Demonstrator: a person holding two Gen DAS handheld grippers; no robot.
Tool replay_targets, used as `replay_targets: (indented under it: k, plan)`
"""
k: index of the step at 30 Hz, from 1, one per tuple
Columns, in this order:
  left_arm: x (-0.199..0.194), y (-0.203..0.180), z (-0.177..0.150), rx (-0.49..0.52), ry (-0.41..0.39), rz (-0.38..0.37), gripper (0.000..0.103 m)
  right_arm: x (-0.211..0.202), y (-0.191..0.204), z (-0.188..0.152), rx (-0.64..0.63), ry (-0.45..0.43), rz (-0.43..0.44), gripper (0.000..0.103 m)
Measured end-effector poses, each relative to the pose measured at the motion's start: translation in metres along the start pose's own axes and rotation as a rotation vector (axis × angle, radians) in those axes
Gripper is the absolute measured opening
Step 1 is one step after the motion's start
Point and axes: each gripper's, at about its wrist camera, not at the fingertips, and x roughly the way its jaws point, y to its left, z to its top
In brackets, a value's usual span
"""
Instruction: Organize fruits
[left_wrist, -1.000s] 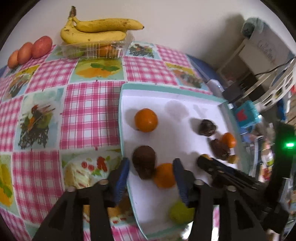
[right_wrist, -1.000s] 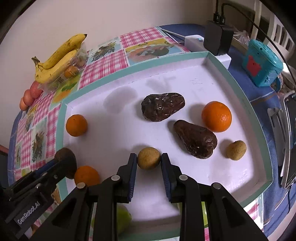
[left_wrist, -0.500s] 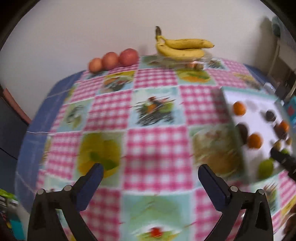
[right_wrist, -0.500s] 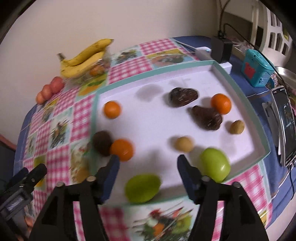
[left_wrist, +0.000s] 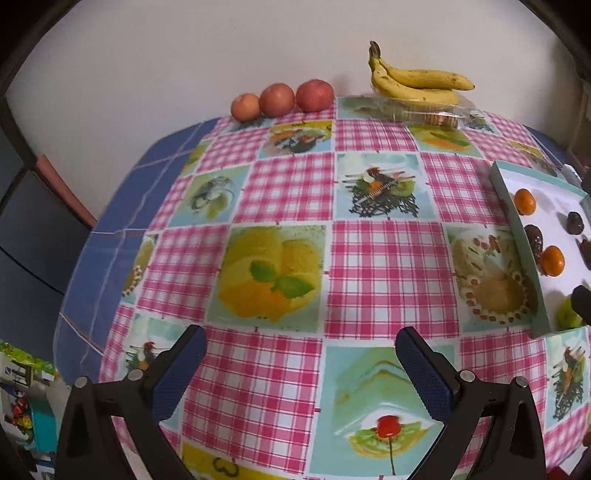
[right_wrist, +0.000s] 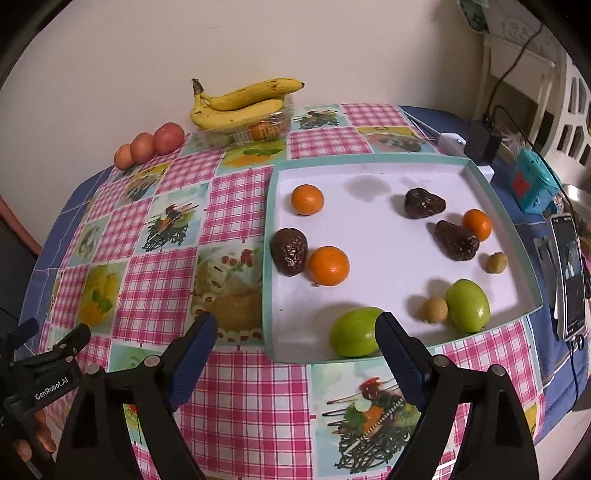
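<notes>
A white tray with a teal rim (right_wrist: 267, 236) lies on the checked tablecloth and holds three oranges (right_wrist: 328, 266), three dark brown fruits (right_wrist: 289, 251), two green fruits (right_wrist: 356, 331) and two small tan fruits (right_wrist: 435, 309). The tray also shows at the right edge of the left wrist view (left_wrist: 517, 236). My right gripper (right_wrist: 295, 339) is open and empty, above the tablecloth in front of the tray's near edge. My left gripper (left_wrist: 301, 354) is open and empty over the tablecloth, well left of the tray; it also shows in the right wrist view (right_wrist: 48, 343).
Bananas (left_wrist: 417, 83) lie on a clear plastic box (left_wrist: 428, 112) at the back by the wall. Three reddish fruits (left_wrist: 280, 99) sit in a row left of them. A teal toy (right_wrist: 532, 184), a charger (right_wrist: 482, 142) and a phone (right_wrist: 570, 277) lie right of the tray.
Both grippers have opened wide and pulled back from the tray. The left one swung left to face the tablecloth. The right one let go of a small tan fruit, which stays in the tray.
</notes>
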Motion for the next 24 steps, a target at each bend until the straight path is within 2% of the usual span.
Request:
replay_targets:
  k: [8,24]
  plan:
    - [-0.001,-0.004,0.001,0.007,0.002,-0.019,0.103,0.008,0.001,0.0,-0.031,0.027,-0.027,0.088]
    - [-0.001,-0.005,0.001,0.001,0.015,-0.036,0.103,0.013,-0.001,-0.002,-0.027,0.057,-0.029,0.088]
